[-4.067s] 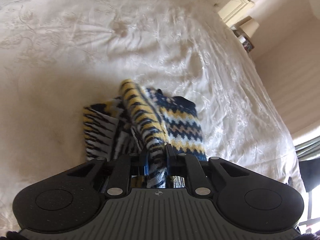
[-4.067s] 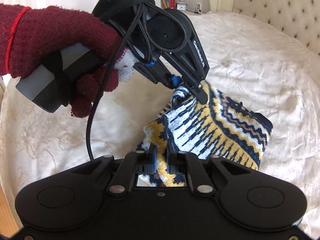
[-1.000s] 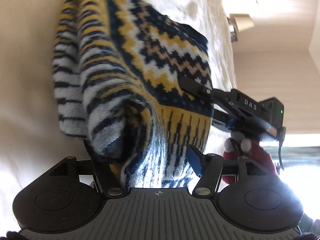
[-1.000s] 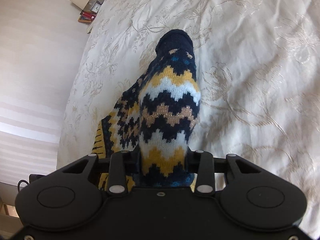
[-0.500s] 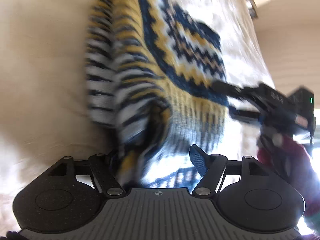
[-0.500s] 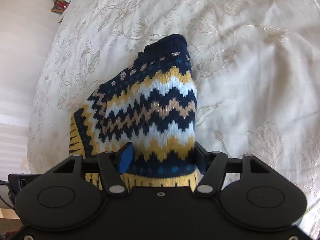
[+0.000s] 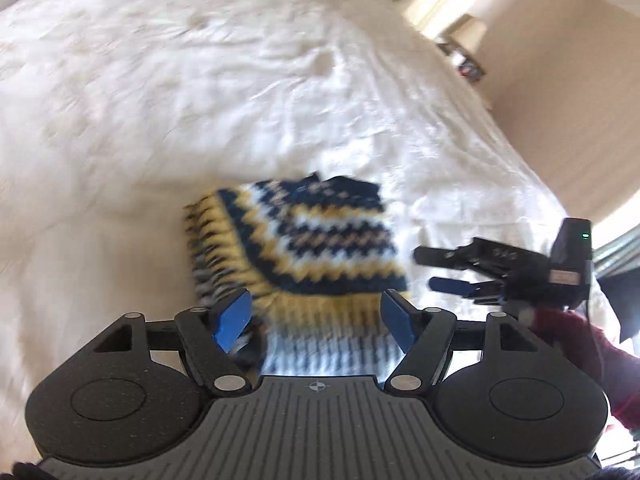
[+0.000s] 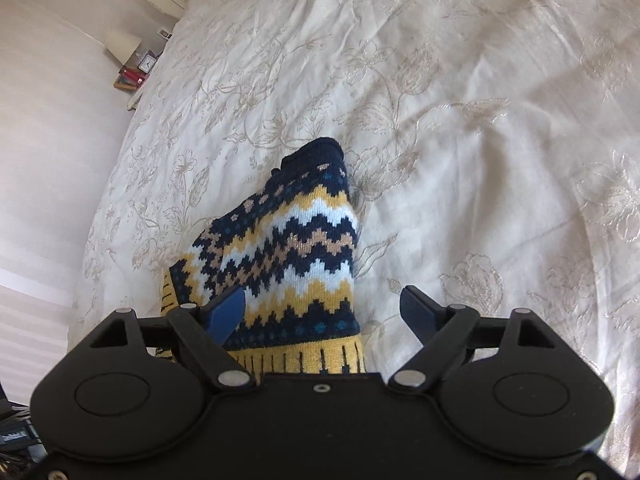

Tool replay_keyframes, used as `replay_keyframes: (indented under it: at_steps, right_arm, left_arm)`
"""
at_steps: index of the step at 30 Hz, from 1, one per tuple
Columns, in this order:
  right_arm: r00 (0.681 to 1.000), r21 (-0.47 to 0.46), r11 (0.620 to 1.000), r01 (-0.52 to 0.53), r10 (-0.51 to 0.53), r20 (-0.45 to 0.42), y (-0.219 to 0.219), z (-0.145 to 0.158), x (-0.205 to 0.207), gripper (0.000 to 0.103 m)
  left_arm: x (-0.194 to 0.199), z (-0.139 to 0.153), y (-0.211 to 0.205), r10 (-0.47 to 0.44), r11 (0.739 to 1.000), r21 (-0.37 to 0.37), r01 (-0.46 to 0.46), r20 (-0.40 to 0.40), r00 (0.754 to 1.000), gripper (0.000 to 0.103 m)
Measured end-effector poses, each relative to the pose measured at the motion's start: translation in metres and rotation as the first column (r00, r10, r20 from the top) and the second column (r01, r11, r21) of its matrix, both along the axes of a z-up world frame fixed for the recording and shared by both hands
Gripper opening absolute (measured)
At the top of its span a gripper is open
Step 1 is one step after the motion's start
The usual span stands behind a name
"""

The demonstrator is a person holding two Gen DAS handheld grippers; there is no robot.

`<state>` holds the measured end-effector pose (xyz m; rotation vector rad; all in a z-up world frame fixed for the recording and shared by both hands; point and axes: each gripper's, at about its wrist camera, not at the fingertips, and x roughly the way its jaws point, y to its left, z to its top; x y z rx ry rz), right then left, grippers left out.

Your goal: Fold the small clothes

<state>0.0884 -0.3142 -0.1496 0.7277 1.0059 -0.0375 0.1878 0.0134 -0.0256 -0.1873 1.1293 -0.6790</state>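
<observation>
Embroidered bedspread (image 8: pixel 460 128) under folded sock (image 8: pixel 288 252)

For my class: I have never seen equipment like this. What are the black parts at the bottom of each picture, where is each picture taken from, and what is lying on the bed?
There is no robot here. A person holds a hand tool with two fingers in each hand, and each tool carries a wide-angle camera looking forward along its fingers. The black shape at the bottom of each picture is that tool itself.

One picture comes from the left gripper, the other from the right gripper. The left view also shows the right tool from the side, held by a hand in a red glove.

On the white bedspread lies a folded knitted garment in navy, yellow and white zigzags. Both pairs of fingers stand open, so nothing is held.
</observation>
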Motion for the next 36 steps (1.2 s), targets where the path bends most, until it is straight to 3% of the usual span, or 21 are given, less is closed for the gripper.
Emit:
replay_keyframes:
  at_steps: [3,6,13,18,22,26,28,30,36]
  right_arm:
    - [1.000,-0.034,0.999,0.007,-0.007,-0.002,-0.005,0.002,0.000,0.086]
    - [1.000,-0.073,0.997,0.014,-0.015,-0.012,-0.009,0.003,-0.001,0.086]
    - [0.999,-0.144,0.989,0.025,-0.028,-0.023,-0.012,0.006,0.009,0.086]
    - [0.999,-0.172,0.985,-0.005,-0.003,-0.044,-0.002,-0.005,0.036,0.087]
    - [0.986,-0.220,0.972,-0.082,0.047,-0.162,0.015,-0.033,0.073,0.087]
    - [0.955,-0.289,0.939,-0.186,0.104,-0.276,0.033,-0.060,0.104,0.103]
    - [0.948,-0.316,0.922,-0.224,0.131,-0.289,0.037,-0.062,0.110,0.103]
    - [0.950,-0.324,0.918,-0.228,0.137,-0.280,0.038,-0.056,0.109,0.101]
    - [0.987,-0.386,0.910,-0.152,0.117,-0.115,0.048,-0.006,0.054,0.100]
  left_arm:
    - [0.010,-0.012,-0.035,-0.040,0.999,0.000,0.040,0.000,0.999,0.070]
    - [0.026,-0.043,-0.063,-0.009,1.000,0.022,0.010,-0.015,1.000,0.070]
    - [0.035,-0.089,-0.028,0.103,0.981,0.171,-0.087,-0.087,0.991,0.070]
    - [0.030,-0.090,-0.018,0.072,0.984,0.171,-0.059,-0.075,0.995,0.070]
    - [0.030,-0.091,-0.018,0.076,0.983,0.171,-0.061,-0.083,0.994,0.070]
    - [0.031,-0.093,-0.019,0.054,0.985,0.170,-0.039,-0.086,0.995,0.070]
    - [0.032,-0.093,-0.017,0.048,0.986,0.164,-0.033,-0.092,0.995,0.070]
    - [0.033,-0.093,-0.017,0.043,0.987,0.159,-0.027,-0.098,0.994,0.070]
    - [0.032,-0.091,-0.017,0.024,0.987,0.160,-0.009,-0.093,0.995,0.070]
